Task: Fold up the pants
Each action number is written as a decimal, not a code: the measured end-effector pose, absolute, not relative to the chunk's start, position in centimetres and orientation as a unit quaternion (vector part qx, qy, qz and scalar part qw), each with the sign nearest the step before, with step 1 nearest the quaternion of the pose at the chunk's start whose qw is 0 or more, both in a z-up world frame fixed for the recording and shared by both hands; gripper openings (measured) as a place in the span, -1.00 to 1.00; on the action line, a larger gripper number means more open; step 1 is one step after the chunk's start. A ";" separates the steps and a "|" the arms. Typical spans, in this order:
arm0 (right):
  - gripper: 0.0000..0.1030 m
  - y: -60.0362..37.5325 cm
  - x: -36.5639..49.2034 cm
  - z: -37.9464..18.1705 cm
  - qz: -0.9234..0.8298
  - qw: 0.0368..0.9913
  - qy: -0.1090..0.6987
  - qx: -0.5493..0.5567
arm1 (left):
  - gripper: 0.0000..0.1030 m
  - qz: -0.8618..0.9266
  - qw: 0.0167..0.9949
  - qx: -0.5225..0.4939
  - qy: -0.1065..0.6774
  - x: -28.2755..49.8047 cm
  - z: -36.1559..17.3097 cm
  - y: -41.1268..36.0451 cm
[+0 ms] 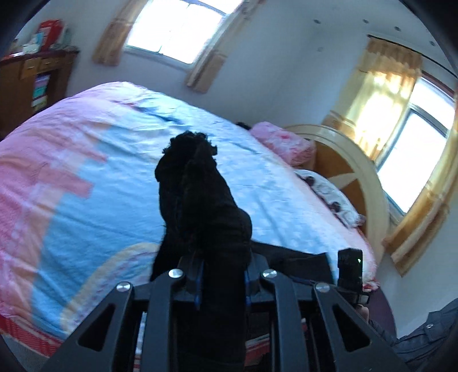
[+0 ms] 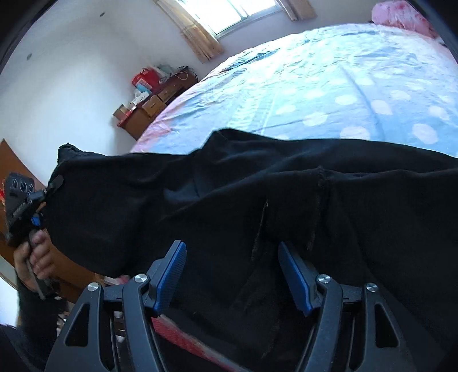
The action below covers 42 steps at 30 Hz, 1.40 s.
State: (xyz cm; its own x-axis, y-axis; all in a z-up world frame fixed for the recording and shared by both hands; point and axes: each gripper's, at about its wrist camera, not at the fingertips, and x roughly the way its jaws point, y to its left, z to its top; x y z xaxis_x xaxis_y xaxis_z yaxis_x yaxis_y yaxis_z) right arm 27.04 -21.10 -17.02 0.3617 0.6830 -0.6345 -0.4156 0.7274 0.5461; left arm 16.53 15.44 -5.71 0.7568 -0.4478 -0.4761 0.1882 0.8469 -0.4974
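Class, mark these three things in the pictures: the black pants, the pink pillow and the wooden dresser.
black pants (image 2: 286,177): right wrist view, on the dark cloth spread over the bed.
pink pillow (image 1: 282,141): left wrist view, on its top face.
wooden dresser (image 1: 17,94): left wrist view, on its brown front.

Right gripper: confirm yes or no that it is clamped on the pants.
No, the right gripper stands open, its blue pads apart with the black pants lying between them.

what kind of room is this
Almost certainly a home bedroom: a large bed with a pink-and-blue cover, pillows against a wooden headboard, and curtained windows. A wooden dresser stands by the wall.
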 end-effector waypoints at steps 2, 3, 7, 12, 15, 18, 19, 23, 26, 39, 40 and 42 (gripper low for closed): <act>0.33 -23.2 26.5 -14.7 0.315 0.834 0.429 0.146 | -0.60 -0.203 0.910 -0.204 0.298 17.0 -4.4 12.6; 0.32 -24.2 26.2 -13.7 0.309 0.843 0.415 0.149 | -0.60 -0.218 0.907 -0.200 0.300 17.3 -3.9 11.1; 0.33 -29.7 25.3 -11.5 0.258 0.867 0.384 0.182 | -0.60 -0.274 0.891 -0.186 0.310 19.2 -3.3 4.8; 0.33 -35.8 24.2 -13.0 0.186 0.873 0.366 0.264 | -0.60 -0.332 0.867 -0.172 0.331 21.8 -3.3 -2.4; 0.33 -38.5 23.7 -14.3 0.150 0.872 0.366 0.290 | -0.60 -0.353 0.852 -0.162 0.351 23.3 -3.5 -6.0; 0.33 -40.6 23.6 -15.0 0.120 0.867 0.363 0.320 | -0.60 -0.368 0.840 -0.146 0.370 24.2 -4.0 -9.4; 0.33 -41.5 23.5 -15.0 0.114 0.866 0.360 0.328 | -0.60 -0.373 0.836 -0.145 0.375 24.4 -4.1 -10.4; 0.33 -44.2 23.1 -15.4 0.083 0.865 0.337 0.363 | -0.60 -0.385 0.820 -0.129 0.404 25.3 -6.0 -14.2; 0.33 -45.8 22.7 -15.9 0.060 0.859 0.331 0.387 | -0.60 -0.387 0.813 -0.112 0.420 26.5 -7.7 -16.8; 0.33 -47.9 21.5 -15.4 0.018 0.877 0.280 0.391 | 0.47 -0.402 0.829 -0.082 0.380 25.7 -8.4 -19.1; 0.33 -48.0 21.3 -15.0 0.022 0.879 0.271 0.391 | 0.47 -0.388 0.840 -0.073 0.372 25.4 -8.1 -17.8; 0.33 -47.4 20.9 -13.8 0.044 0.888 0.255 0.381 | 0.47 -0.359 0.855 -0.065 0.368 24.6 -8.4 -15.3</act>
State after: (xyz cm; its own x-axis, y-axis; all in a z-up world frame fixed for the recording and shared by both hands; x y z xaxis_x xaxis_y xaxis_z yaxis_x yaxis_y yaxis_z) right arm 20.91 -47.42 -13.80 0.8658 0.2735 -0.4191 0.1155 0.7057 0.6991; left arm 24.62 -15.26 -8.39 0.4711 -0.6619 -0.5830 0.5668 0.7336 -0.3749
